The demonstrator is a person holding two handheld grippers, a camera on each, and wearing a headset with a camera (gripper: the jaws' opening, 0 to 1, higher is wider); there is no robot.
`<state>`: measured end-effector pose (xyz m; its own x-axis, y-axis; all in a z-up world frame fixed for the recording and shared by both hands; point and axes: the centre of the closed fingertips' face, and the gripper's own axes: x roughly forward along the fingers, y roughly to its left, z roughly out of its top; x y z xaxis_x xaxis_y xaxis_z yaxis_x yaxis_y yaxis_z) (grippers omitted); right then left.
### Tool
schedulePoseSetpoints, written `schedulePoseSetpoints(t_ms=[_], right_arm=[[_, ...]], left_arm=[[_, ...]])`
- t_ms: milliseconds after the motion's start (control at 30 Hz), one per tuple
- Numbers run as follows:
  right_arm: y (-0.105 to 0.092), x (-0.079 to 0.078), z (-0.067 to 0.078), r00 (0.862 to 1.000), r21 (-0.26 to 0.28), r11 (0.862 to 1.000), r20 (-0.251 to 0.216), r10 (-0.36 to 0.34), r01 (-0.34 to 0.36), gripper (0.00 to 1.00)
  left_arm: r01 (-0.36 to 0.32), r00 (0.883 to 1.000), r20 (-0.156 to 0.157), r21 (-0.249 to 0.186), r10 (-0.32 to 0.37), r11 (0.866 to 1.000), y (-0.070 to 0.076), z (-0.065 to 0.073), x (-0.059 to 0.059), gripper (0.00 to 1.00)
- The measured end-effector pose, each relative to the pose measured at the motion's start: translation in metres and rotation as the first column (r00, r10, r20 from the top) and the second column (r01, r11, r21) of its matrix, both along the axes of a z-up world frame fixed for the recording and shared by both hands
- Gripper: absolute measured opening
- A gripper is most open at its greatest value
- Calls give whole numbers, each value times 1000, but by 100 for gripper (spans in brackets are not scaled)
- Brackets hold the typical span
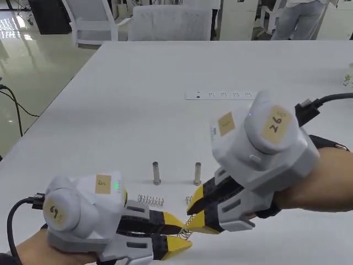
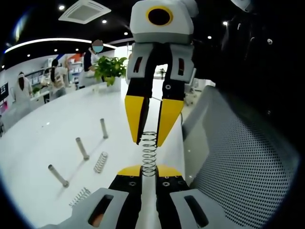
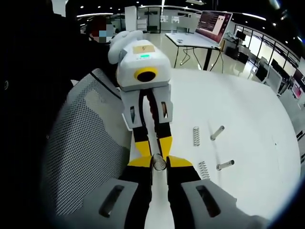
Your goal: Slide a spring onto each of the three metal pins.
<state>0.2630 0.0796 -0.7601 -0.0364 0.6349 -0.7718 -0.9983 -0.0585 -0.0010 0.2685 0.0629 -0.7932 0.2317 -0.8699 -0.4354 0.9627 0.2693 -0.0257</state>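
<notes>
One thin steel spring (image 2: 149,152) spans the gap between my two grippers near the table's front edge. My left gripper (image 2: 149,171) is shut on its near end, and my right gripper (image 2: 149,138), pointing back at it, is shut on the far end. In the head view the left gripper (image 1: 186,233) comes from the bottom left and the right gripper (image 1: 191,220) from the right, with the spring (image 1: 186,225) between their yellow tips. Three metal pins (image 2: 82,148) stand upright in a row. Two loose springs (image 2: 100,162) lie beside them.
On the white table (image 1: 138,99) a white power strip (image 1: 220,95) lies further back. Two of the pins (image 1: 156,173) stand just beyond the grippers, a loose spring (image 1: 150,200) in front of them. A mesh chair back (image 2: 238,157) is close behind the table edge.
</notes>
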Motion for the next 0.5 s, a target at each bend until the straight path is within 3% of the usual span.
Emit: schedulePoseSetpoints(t_ms=[500], right_arm=[[-3, 0, -11, 999, -49, 999, -38, -19, 17, 11]], left_arm=[[7, 1000, 3, 0, -7, 1000, -1, 3, 0, 2]])
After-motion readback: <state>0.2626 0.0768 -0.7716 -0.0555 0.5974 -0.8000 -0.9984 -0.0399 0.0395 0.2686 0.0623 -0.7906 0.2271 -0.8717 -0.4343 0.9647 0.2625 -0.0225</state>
